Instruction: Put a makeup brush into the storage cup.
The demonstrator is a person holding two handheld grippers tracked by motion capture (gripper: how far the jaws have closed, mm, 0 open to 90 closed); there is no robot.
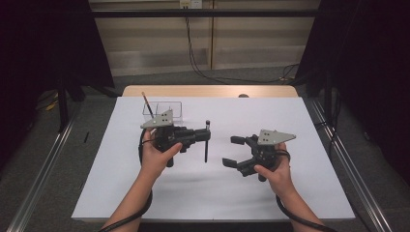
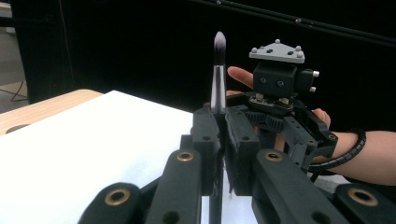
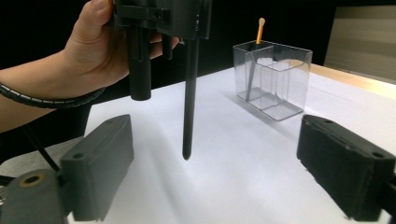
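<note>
My left gripper (image 1: 206,136) is shut on a black-handled makeup brush (image 1: 206,151), which it holds upright above the white table cover. In the left gripper view the brush (image 2: 218,70) rises between the closed jaws, silver ferrule and dark bristles on top. My right gripper (image 1: 233,151) stands open a short way to the brush's right, with nothing between its fingers. In the right gripper view the brush handle (image 3: 187,102) hangs in front of the wide-open jaws, its tip just off the table.
A clear two-part holder (image 1: 170,110) stands at the back left of the white cover (image 1: 212,193), with an orange-handled stick (image 1: 146,103) leaning in it. The holder (image 3: 280,74) is beyond the brush in the right gripper view. Wooden table edge (image 1: 208,91) at the back.
</note>
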